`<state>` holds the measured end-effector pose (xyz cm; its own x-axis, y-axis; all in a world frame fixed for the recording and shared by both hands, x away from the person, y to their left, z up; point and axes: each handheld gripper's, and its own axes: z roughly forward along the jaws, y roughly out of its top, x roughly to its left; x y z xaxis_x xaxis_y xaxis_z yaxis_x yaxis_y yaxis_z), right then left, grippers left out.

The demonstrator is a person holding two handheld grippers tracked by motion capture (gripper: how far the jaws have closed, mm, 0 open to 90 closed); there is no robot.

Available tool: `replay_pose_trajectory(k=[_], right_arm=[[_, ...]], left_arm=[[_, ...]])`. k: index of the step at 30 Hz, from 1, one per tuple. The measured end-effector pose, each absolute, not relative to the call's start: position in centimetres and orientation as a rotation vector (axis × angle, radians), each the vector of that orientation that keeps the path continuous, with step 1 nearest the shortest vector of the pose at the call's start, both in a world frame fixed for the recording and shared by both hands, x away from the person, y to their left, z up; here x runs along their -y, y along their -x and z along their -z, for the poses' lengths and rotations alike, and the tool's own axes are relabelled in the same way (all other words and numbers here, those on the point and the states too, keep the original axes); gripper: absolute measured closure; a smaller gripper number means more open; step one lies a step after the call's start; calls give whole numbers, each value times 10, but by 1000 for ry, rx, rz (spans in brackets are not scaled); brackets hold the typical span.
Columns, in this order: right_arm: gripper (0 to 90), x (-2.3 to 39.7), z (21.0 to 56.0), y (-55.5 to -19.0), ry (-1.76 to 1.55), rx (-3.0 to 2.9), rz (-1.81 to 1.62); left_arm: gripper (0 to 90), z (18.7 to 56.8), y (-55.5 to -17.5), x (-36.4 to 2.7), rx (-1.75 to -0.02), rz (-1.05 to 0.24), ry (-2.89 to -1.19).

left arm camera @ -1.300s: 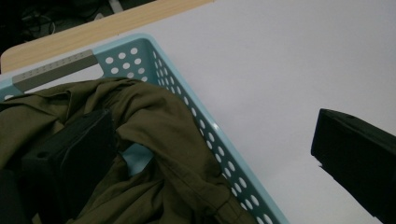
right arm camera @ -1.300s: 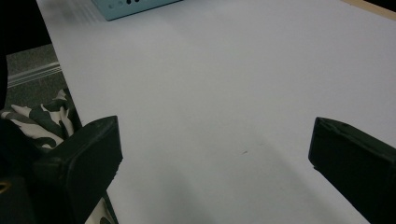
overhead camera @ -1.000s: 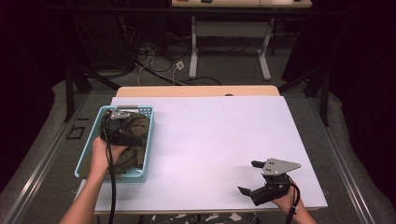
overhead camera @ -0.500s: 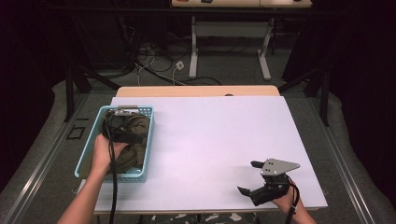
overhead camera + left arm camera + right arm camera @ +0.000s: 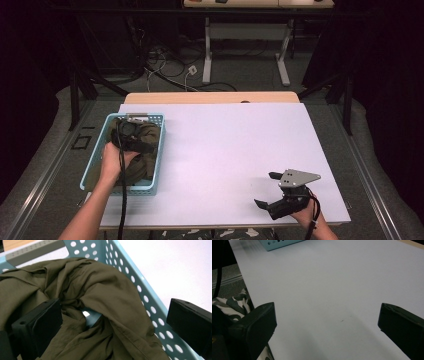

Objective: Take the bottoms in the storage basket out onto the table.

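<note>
White table [image 5: 230, 150]; rumpled olive cloth [image 5: 100, 297].

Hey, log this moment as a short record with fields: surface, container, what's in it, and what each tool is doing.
surface: white table top
container: light blue perforated basket, at the table's left edge
contents: crumpled olive-green garment
left tool: inside the basket, jaws open on either side of a fold of the garment, not closed on it
right tool: near the table's front right corner, jaws open, holding nothing
</note>
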<state>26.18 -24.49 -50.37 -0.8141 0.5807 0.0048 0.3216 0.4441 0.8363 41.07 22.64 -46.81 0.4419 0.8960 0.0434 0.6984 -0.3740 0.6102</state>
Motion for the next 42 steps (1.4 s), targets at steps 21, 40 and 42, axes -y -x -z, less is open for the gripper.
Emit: replay_pose_trajectory(k=[21, 40, 42], right_arm=[[16, 244, 507, -264, -775, -2456, -1294], [16, 244, 508, -267, -794, -2458, -1281], [16, 244, 508, -268, -793, -2462, -1279]], left_arm=[[69, 487, -432, -226, -1405, -399, -2269], [155, 505, -449, -218, -1379, -342, -2484], [163, 506, -449, -217, -1371, -340, -2493]])
